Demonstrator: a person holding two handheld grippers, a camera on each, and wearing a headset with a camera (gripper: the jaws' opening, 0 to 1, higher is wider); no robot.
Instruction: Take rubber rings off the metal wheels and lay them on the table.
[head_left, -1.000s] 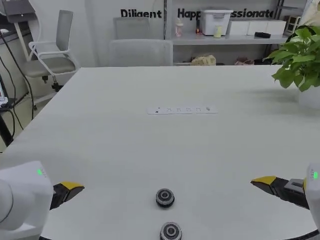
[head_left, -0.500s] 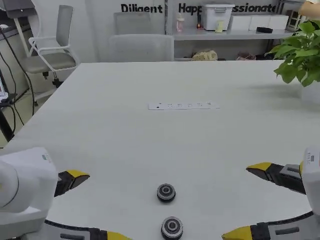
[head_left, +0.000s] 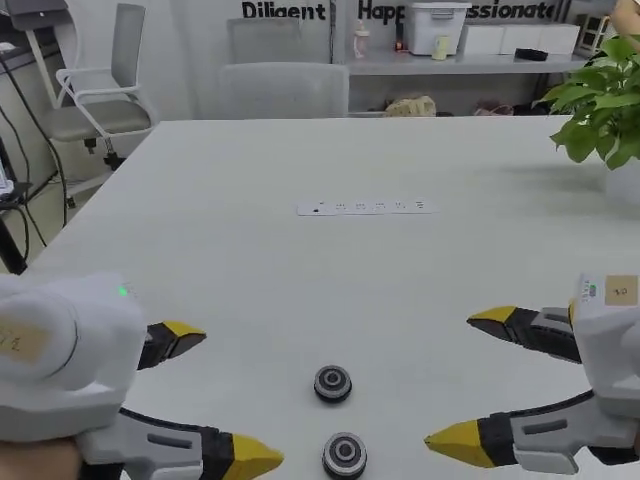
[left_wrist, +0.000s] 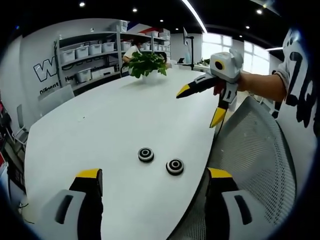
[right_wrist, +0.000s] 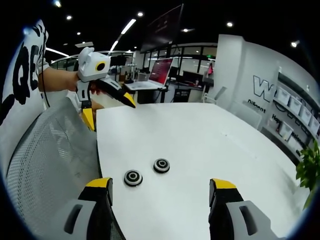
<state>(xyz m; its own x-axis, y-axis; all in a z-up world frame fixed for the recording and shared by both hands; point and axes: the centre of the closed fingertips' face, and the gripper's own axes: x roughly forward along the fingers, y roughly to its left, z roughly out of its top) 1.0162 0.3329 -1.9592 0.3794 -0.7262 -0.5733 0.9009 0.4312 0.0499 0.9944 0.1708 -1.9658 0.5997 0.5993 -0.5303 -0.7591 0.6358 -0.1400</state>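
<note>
Both grippers sit farther in toward wheels than a second ago, lower jaws now in view. Left gripper (head_left: 238, 398) spread wide, empty; right gripper (head_left: 449, 380) likewise. Near wheel (head_left: 343, 454) at table (head_left: 300, 270) edge, between grippers; second wheel (head_left: 332, 383) just beyond, apart. Power strip (head_left: 365, 208) farther out.

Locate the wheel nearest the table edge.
In the head view, the near wheel sits at bottom centre by the edge of the table, in front of the second wheel, between the left gripper and right gripper.
</note>
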